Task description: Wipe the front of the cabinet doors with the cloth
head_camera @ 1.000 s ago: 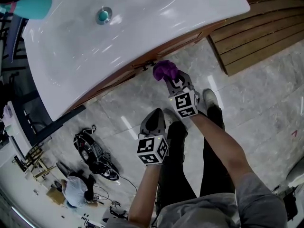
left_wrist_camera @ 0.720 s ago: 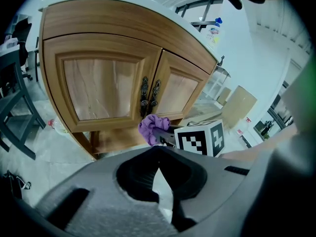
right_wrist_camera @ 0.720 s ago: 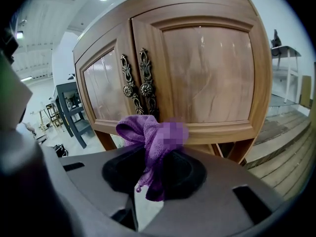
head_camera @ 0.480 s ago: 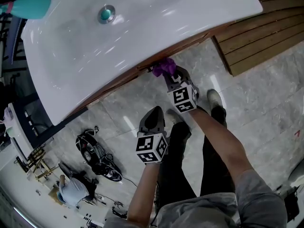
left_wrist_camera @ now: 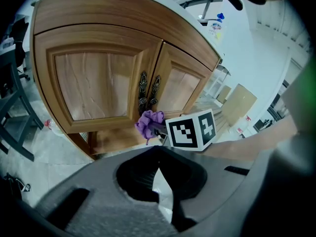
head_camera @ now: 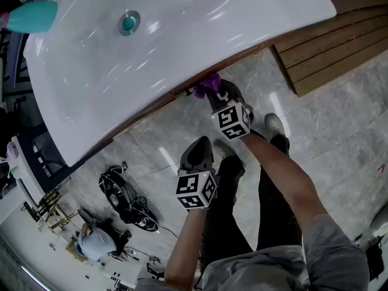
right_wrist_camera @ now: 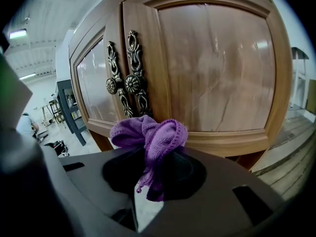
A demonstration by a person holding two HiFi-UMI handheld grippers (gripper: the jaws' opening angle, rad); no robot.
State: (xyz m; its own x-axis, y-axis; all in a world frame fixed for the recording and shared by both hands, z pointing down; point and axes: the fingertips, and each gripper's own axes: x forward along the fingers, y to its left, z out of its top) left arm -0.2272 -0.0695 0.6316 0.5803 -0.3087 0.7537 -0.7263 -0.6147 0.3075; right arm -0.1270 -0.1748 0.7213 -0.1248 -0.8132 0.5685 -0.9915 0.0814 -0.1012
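Note:
The wooden cabinet has two panelled doors that meet at a pair of ornate dark metal handles. A bunched purple cloth sticks out of my right gripper, which is shut on it. The cloth is right at the doors' lower rail, just below the handles; whether it touches, I cannot tell. From the head view the cloth sits at the cabinet's edge under the basin, ahead of the right gripper. My left gripper hangs back over the floor, shut and holding nothing. It looks at the cloth from behind.
A white basin tops the cabinet, with a teal bottle at its left end. A slatted wooden platform lies to the right. Cables and gear sit on the tiled floor at left. My legs and shoes stand just behind the grippers.
My right gripper has carried the cloth forward from out over the floor up to the cabinet front. The left gripper has hardly moved.

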